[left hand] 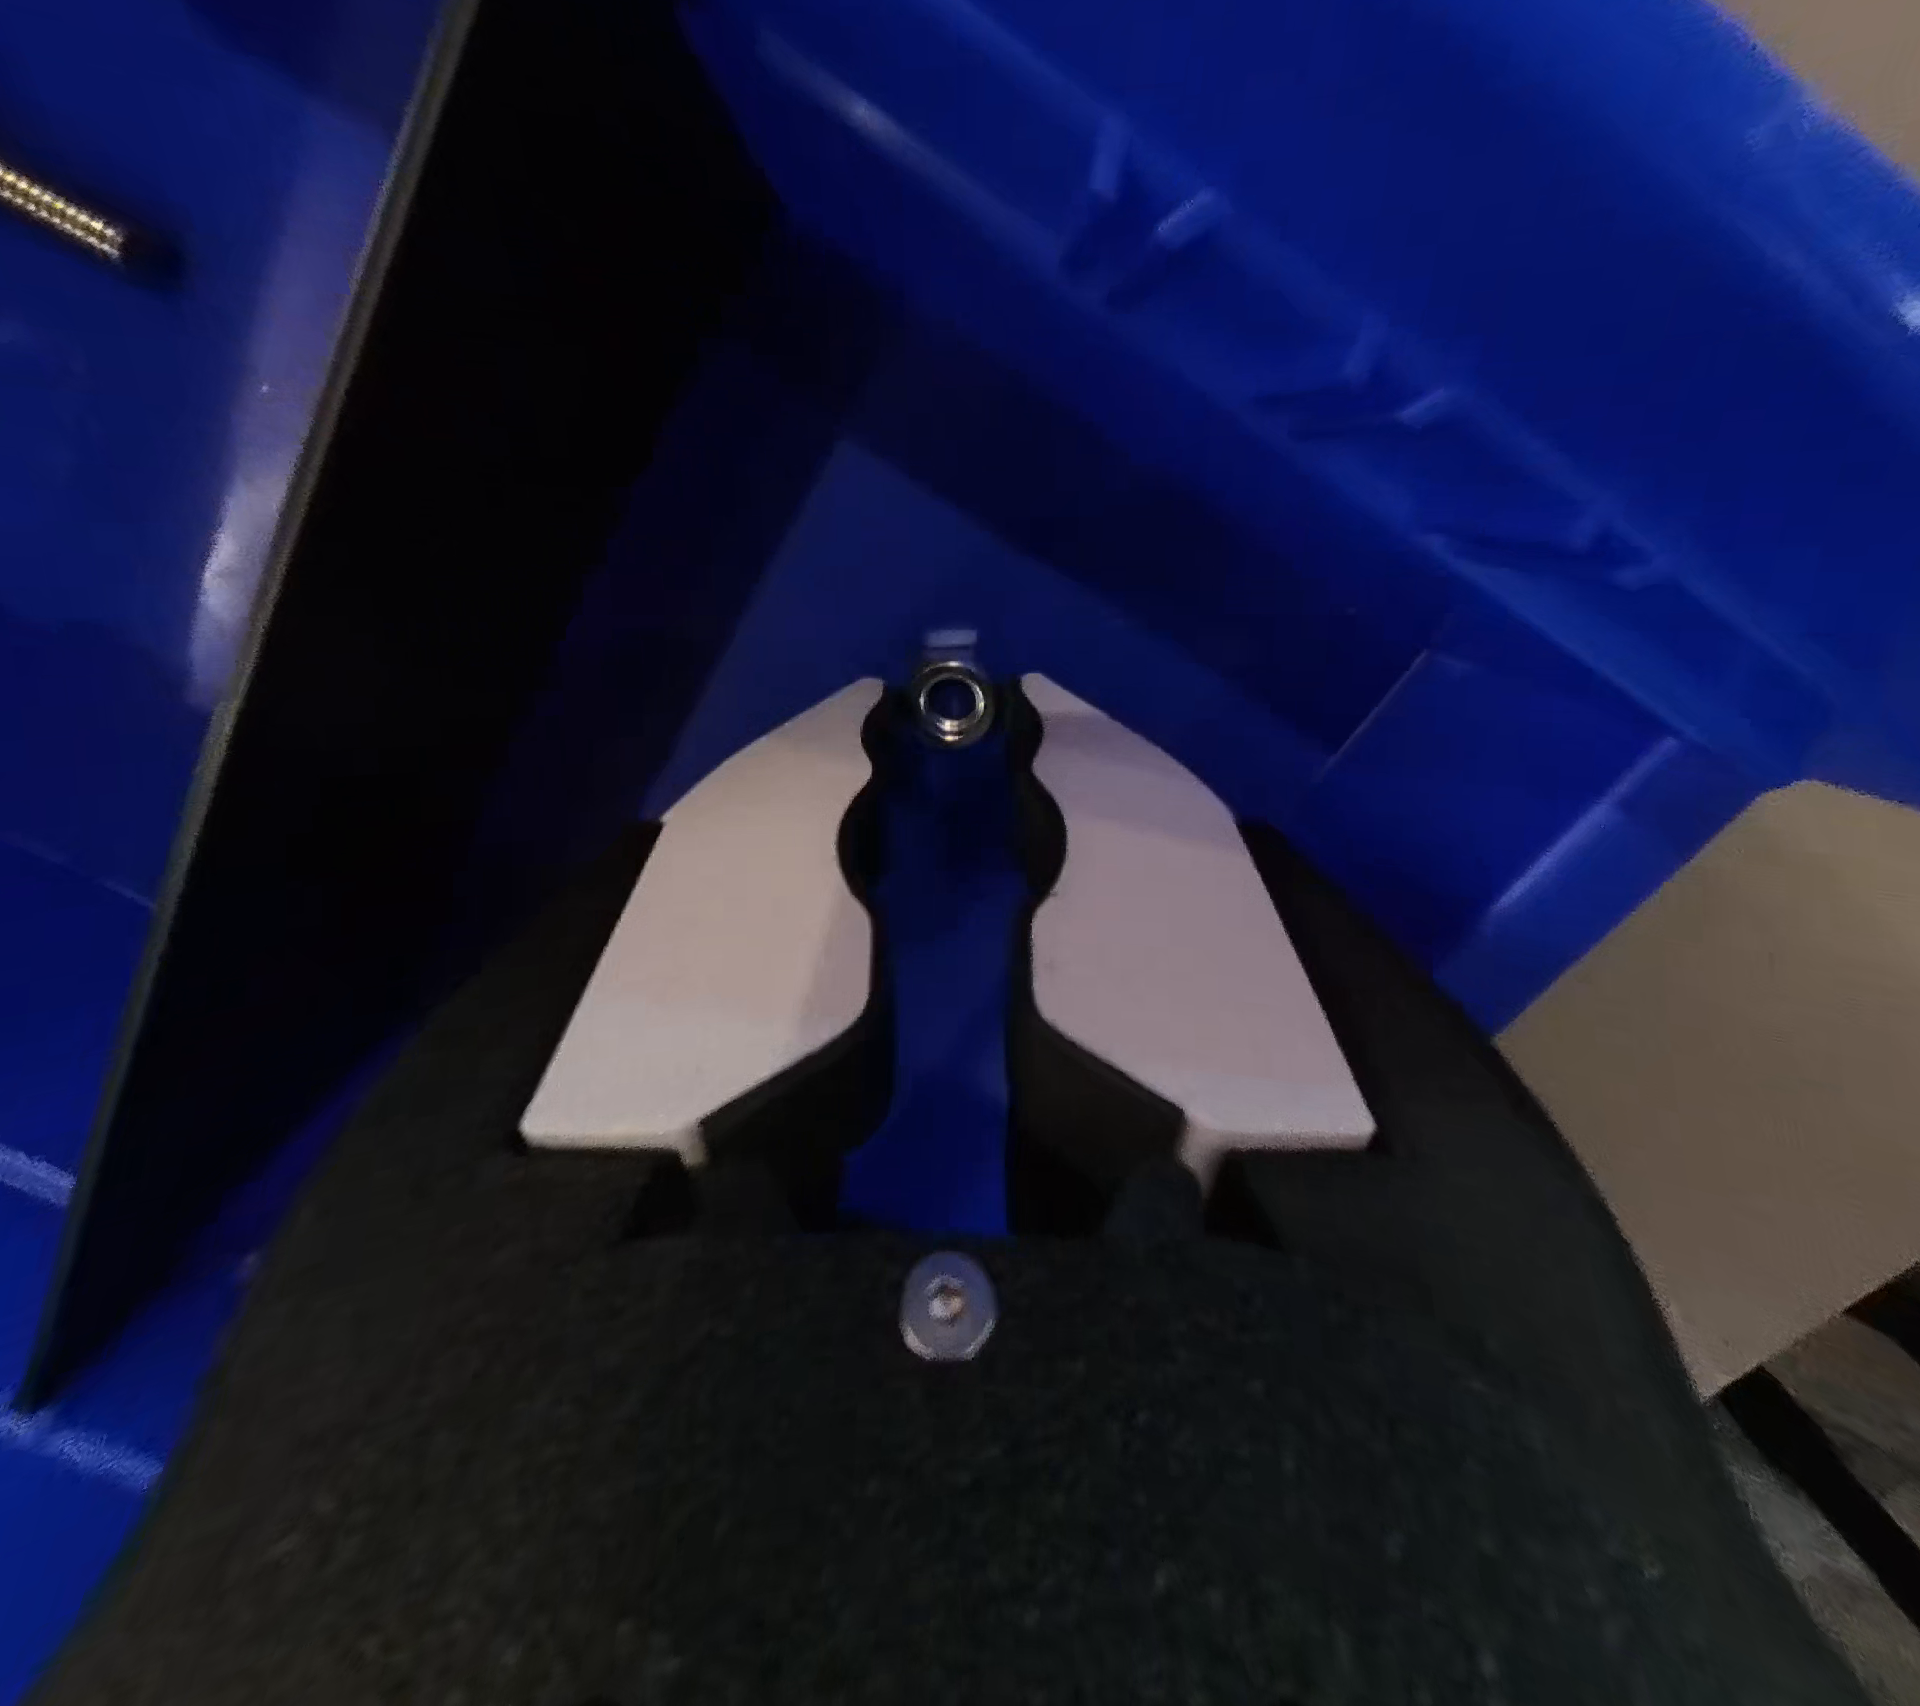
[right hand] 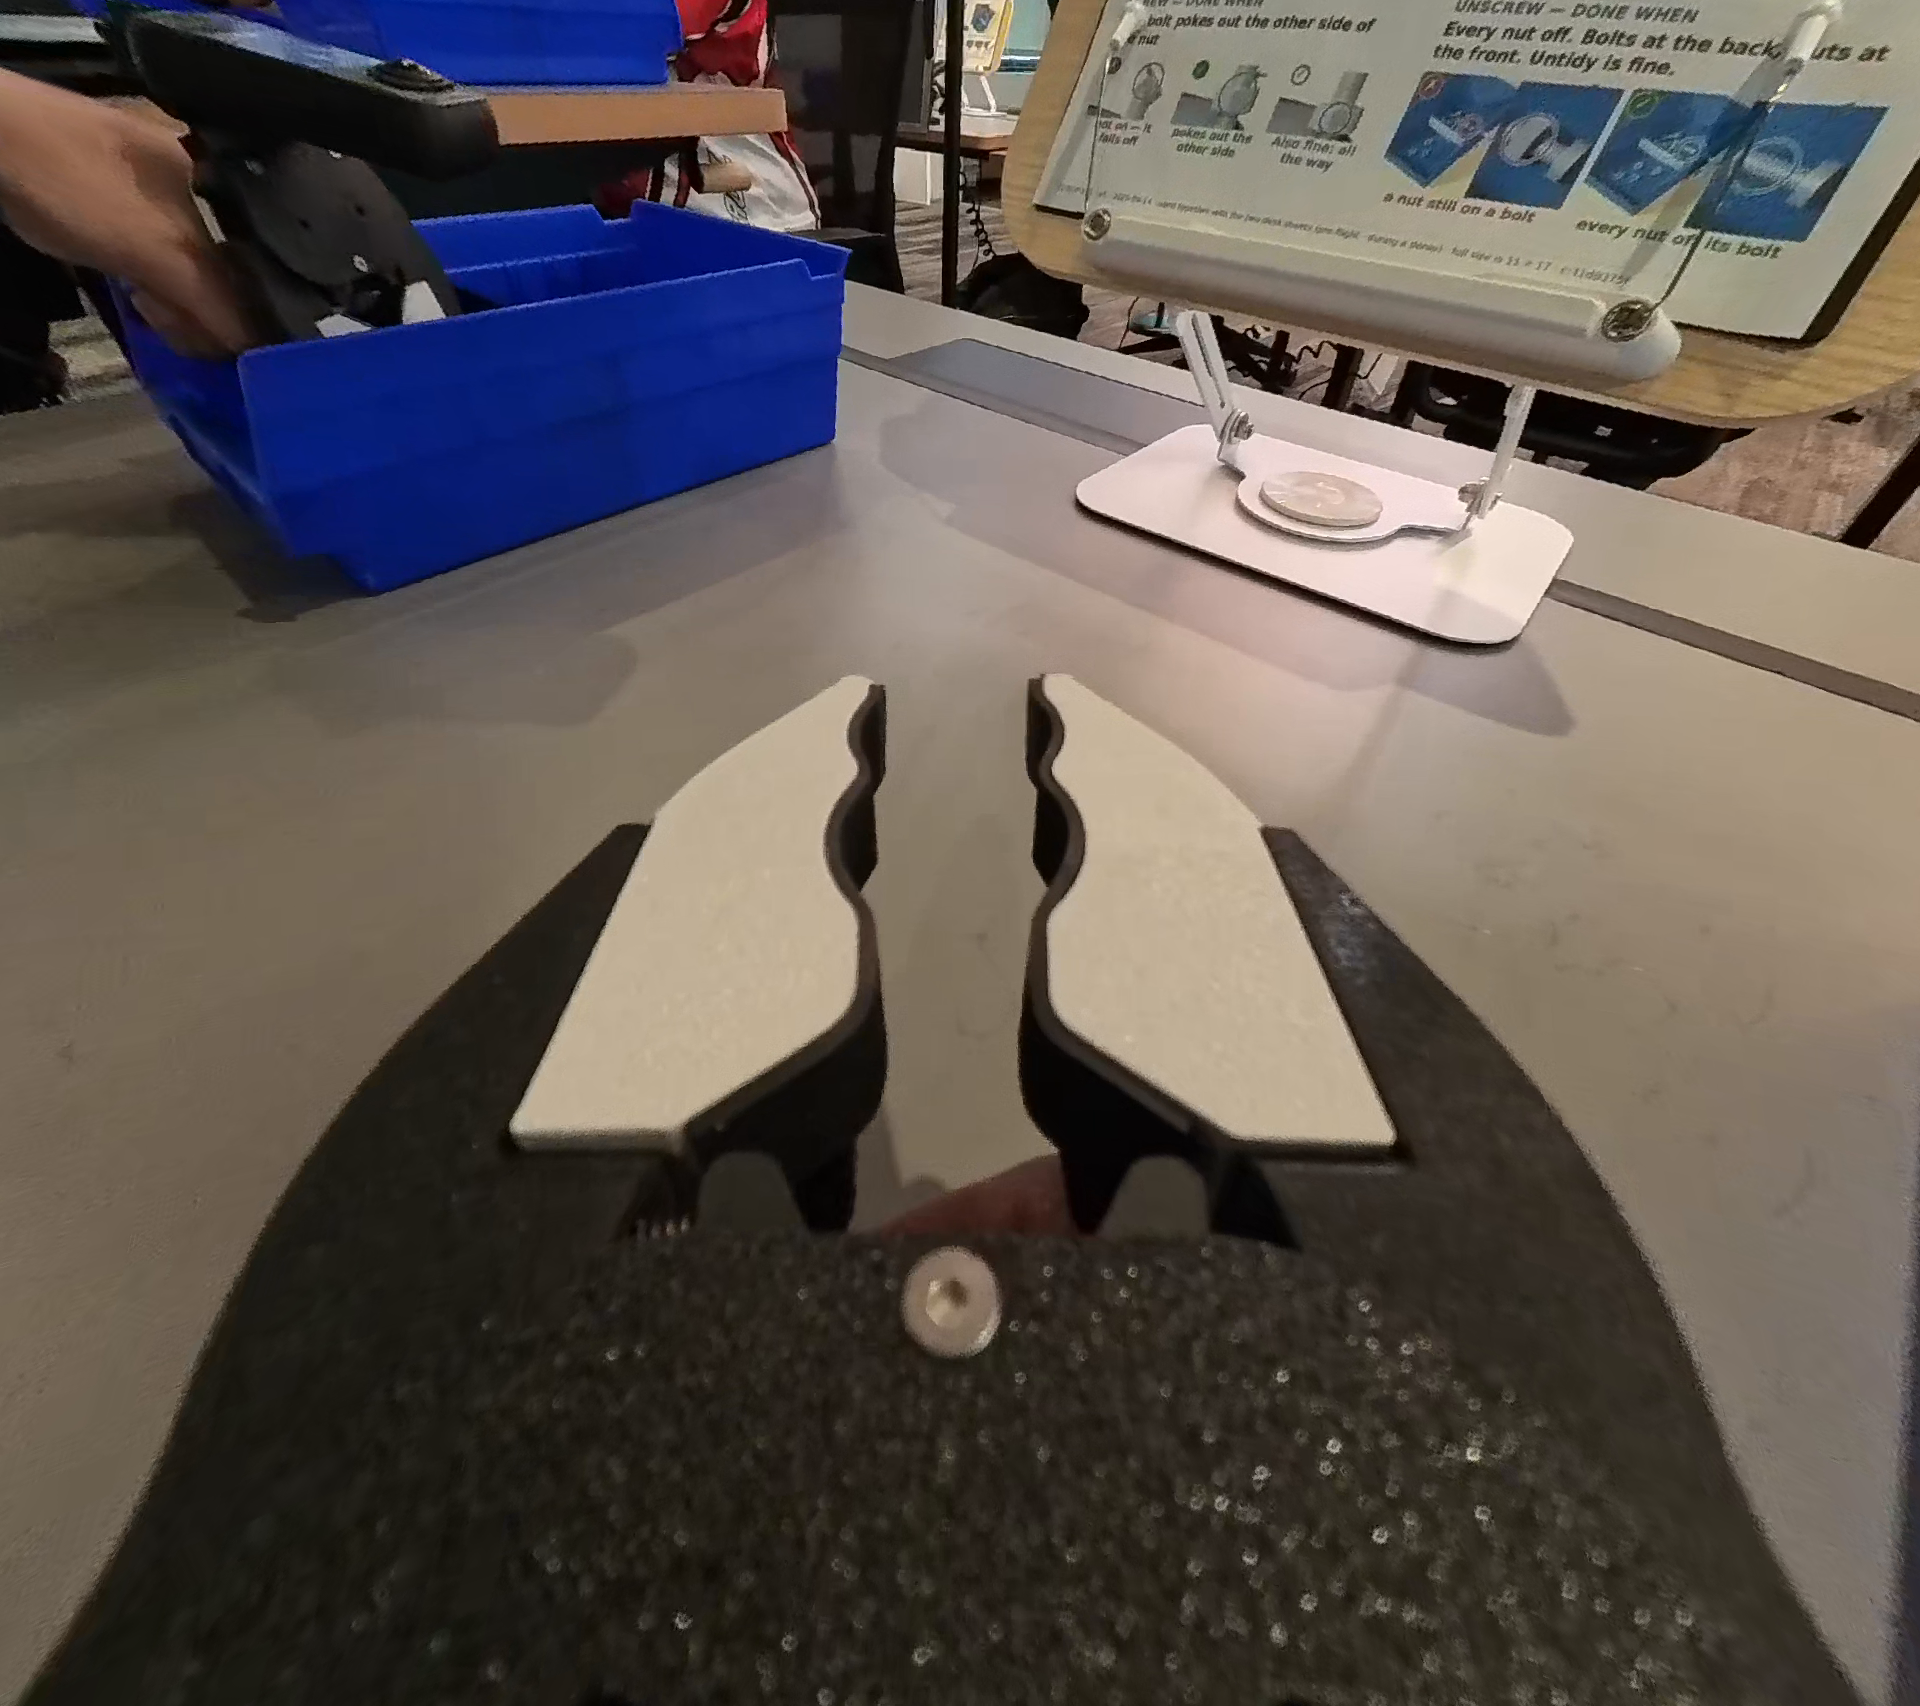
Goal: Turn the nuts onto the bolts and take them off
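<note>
Here, grip: our left hand-held gripper (left hand: 951, 706) pinches a small nut (left hand: 948, 704) by its fingertips inside the blue bin (left hand: 1351, 222).
Risk: we could drop it; the hold is shallow.
Right hand-held gripper (right hand: 956, 721): spread, empty, above the surface (right hand: 1455, 877).

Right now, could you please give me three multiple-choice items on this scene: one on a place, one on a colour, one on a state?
1. Where is the left gripper?
A. Reaching into the near bin
B. Over the stand's base
C. Flat on the table

2. What colour are the bins?
A. Red
B. Blue
C. Grey

3. How is the right gripper?
A. Shut on a bolt
B. Shut on a nut
C. Open and empty

Answers:
1 A: the right wrist view shows it dipping into the near bin, and its own view is filled by blue walls.
2 B: both bins are blue in the right wrist view.
3 C: its fingers stand apart with only bare table between them, while the left gripper pinches the nut.
</note>
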